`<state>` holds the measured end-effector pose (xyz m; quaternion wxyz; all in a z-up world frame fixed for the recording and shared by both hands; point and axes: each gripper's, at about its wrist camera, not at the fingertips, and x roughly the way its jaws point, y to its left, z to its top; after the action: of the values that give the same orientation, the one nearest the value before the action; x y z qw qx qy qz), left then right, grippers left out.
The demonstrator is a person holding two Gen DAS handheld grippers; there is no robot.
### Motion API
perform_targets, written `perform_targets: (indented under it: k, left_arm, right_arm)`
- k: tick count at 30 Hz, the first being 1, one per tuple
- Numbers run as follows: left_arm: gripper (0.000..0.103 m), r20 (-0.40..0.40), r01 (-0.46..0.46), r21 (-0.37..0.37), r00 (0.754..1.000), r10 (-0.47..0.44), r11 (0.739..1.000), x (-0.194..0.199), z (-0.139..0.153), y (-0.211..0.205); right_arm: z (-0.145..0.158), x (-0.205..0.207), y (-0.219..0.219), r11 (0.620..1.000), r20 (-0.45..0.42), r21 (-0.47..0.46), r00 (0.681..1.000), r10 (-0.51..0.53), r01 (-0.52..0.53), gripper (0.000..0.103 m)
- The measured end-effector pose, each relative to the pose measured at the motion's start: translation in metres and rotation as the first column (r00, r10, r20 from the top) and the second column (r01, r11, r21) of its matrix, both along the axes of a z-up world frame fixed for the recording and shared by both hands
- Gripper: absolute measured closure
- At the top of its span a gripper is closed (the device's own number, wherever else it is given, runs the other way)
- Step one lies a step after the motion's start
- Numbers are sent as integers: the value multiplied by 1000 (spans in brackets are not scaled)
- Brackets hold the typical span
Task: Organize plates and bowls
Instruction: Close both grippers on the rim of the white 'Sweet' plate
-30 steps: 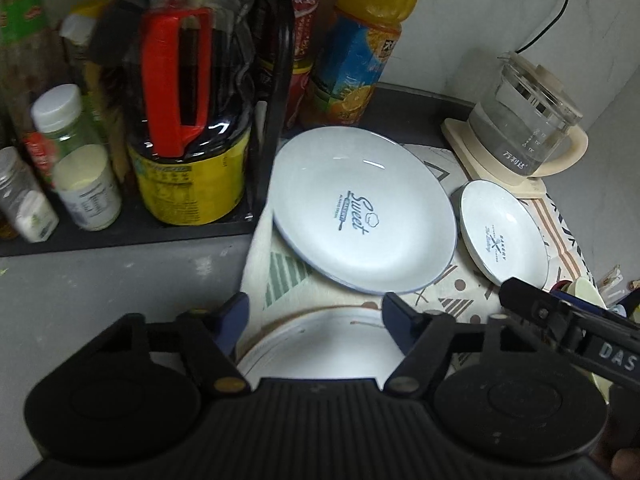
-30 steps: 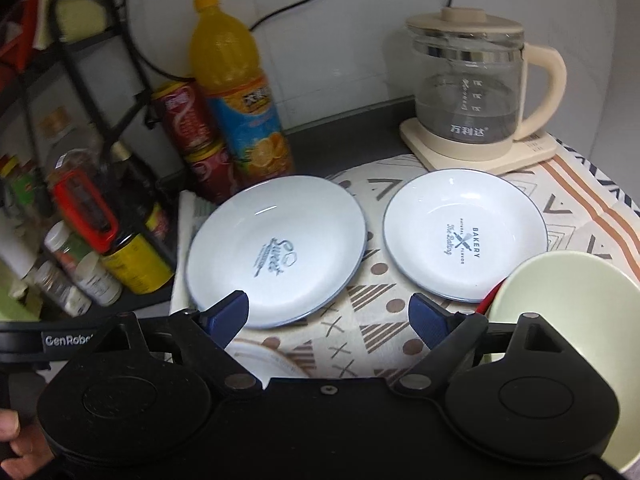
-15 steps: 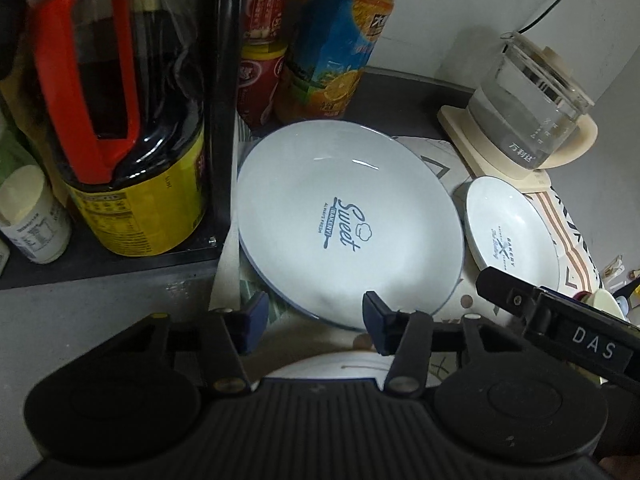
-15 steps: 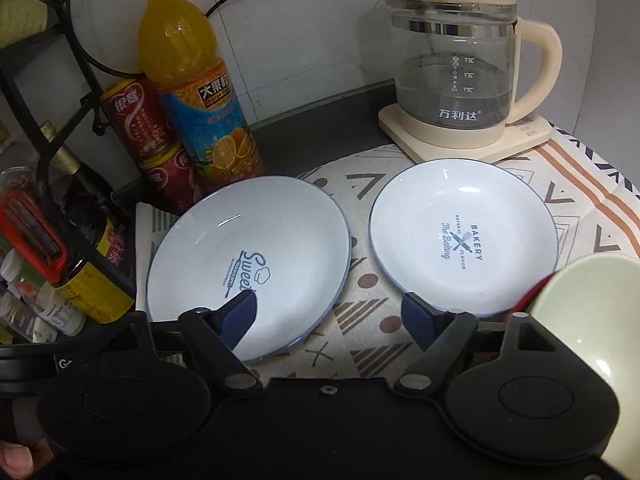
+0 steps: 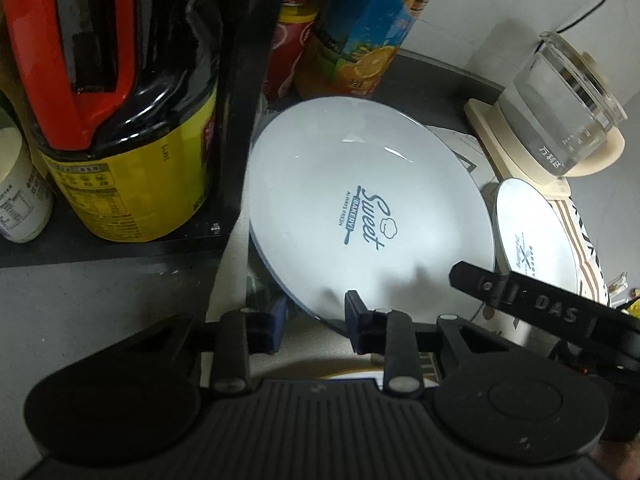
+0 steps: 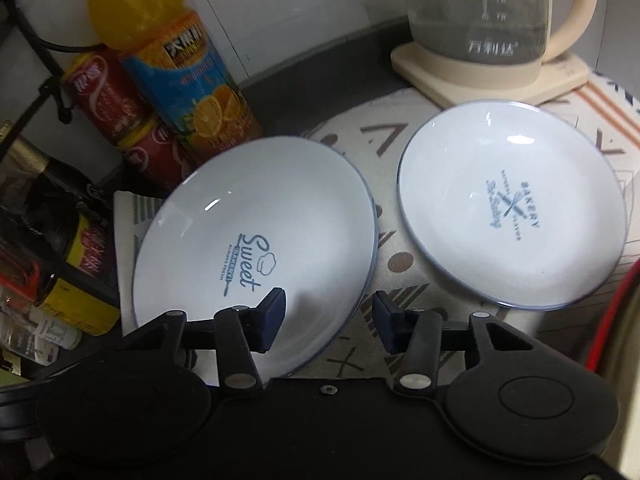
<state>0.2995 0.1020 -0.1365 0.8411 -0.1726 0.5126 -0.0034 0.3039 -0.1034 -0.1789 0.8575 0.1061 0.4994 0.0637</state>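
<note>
A large white plate point(image 5: 360, 208) printed "Sweet" lies on a patterned cloth, with its left edge over the cloth's border. My left gripper point(image 5: 316, 314) straddles its near left rim with its jaws closing, one finger over the plate and one outside, and a gap still shows. In the right wrist view the same plate point(image 6: 256, 248) has its near right rim between the closing jaws of my right gripper point(image 6: 328, 312), which do not press on it. A smaller "Bakery" plate point(image 6: 508, 208) lies to its right. The edge of another white dish point(image 5: 352, 376) peeks out under the left gripper.
A glass kettle point(image 6: 492, 20) on a cream base stands behind the small plate. An orange juice bottle point(image 6: 180, 60) and red cans point(image 6: 108, 92) stand behind the large plate. A black rack point(image 5: 240, 100) with a dark bottle point(image 5: 120, 120) borders it on the left. A pale bowl's rim point(image 6: 630, 352) is at the right.
Both grippers have come down and forward onto the large plate, and both pairs of jaws have narrowed. Its rim now lies between each pair. The plates have not moved.
</note>
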Motion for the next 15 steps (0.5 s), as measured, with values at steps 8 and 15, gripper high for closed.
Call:
perform_targets:
  k: [8,15]
  left_arm:
    - [73,-17,-18,-30,1000,18,999,-7,8,10]
    - [69,-18,-34,-35,999,34,999,-11,10,14]
  right_arm:
    - [-20,3,0,1000,-44,30,999,-7,8,81]
    - [-9,-1,-9,998,-26,56,999,-28,29,89]
